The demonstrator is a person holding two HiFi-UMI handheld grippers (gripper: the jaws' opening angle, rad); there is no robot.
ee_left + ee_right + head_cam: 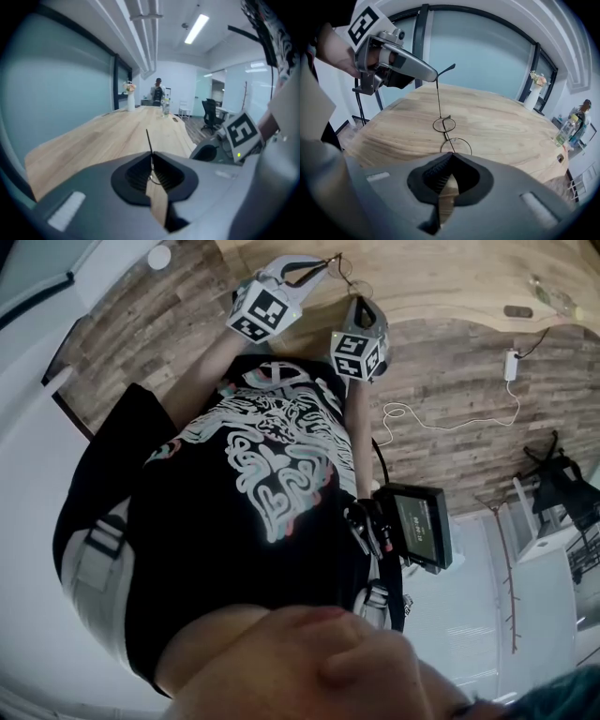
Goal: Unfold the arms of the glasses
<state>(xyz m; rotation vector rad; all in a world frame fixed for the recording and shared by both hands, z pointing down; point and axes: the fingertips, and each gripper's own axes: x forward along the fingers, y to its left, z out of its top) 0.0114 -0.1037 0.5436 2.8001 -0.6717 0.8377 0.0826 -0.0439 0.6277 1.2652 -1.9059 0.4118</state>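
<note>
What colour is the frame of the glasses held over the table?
The glasses have a thin black wire frame; it shows best in the right gripper view.

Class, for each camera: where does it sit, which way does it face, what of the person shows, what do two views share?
Head view: on the head, facing steeply down; shows torso, left hand-held gripper, right hand-held gripper.
Left gripper view: on that gripper, facing along the table; shows an arm.
Right gripper view: on that gripper, facing down at the glasses; shows a hand.
Shared: both gripper views see table and glasses.
</note>
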